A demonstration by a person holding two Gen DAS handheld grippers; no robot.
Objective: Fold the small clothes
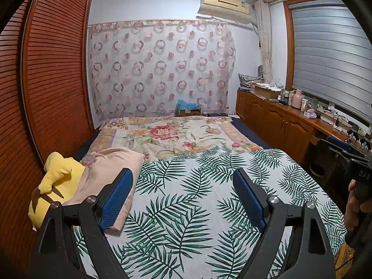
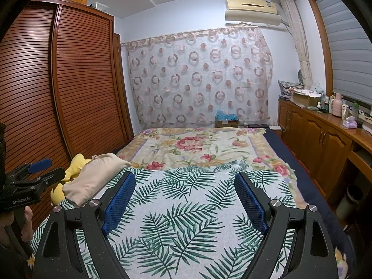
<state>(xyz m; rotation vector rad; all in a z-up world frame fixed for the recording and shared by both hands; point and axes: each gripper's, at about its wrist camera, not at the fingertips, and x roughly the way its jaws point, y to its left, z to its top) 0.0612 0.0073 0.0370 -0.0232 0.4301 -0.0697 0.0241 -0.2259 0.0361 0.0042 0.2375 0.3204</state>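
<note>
Lying on bed [image 1: 209, 209]: beige cloth [image 1: 109, 174], yellow plush [image 1: 58, 181]

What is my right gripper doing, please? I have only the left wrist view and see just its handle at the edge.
Observer: The right gripper is open with nothing between its fingers, above the leaf-print sheet.
Operator: Thank you. Is any clothing within its span?
Observer: No. The beige cloth lies to the left, outside its left finger, partly over the yellow plush toy.
Operator: And what is on top of the wardrobe?
Observer: A clear plastic box sits on the wardrobe.
</note>
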